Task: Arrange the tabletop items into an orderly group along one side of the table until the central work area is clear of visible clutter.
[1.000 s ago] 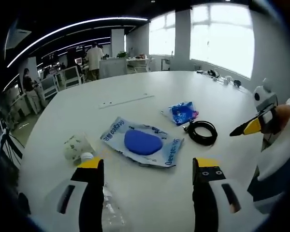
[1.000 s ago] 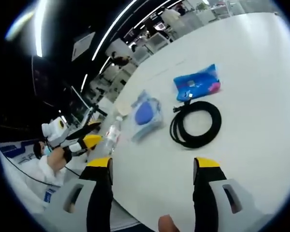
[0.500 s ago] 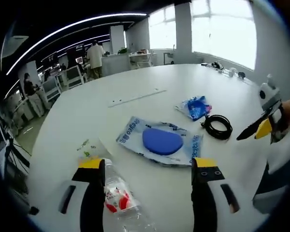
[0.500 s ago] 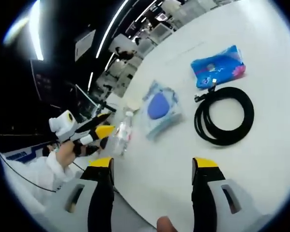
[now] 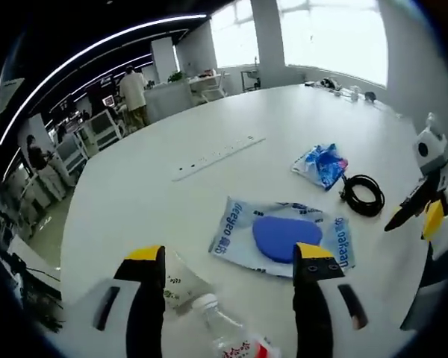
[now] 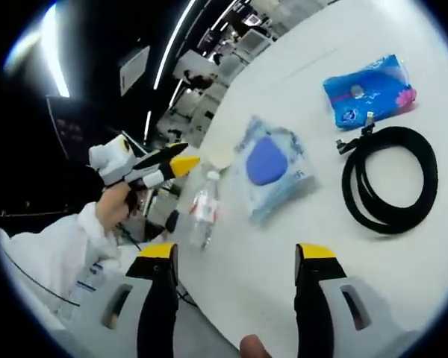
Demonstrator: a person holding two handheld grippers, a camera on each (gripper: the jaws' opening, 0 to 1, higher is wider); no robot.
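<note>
Claws on both sides stood spread wide and gripped nothing: the left claw hovered over the near desk edge, above a clear plastic bottle lying on its side, and the right claw hung above bare desk. A flat packet with a blue pad lay mid-desk; beyond it sat a small blue pouch and a coiled black cable. Judged light and slippery, the bottle would suit a grip across its body; the floppy cable would need pinching through its coils
</note>
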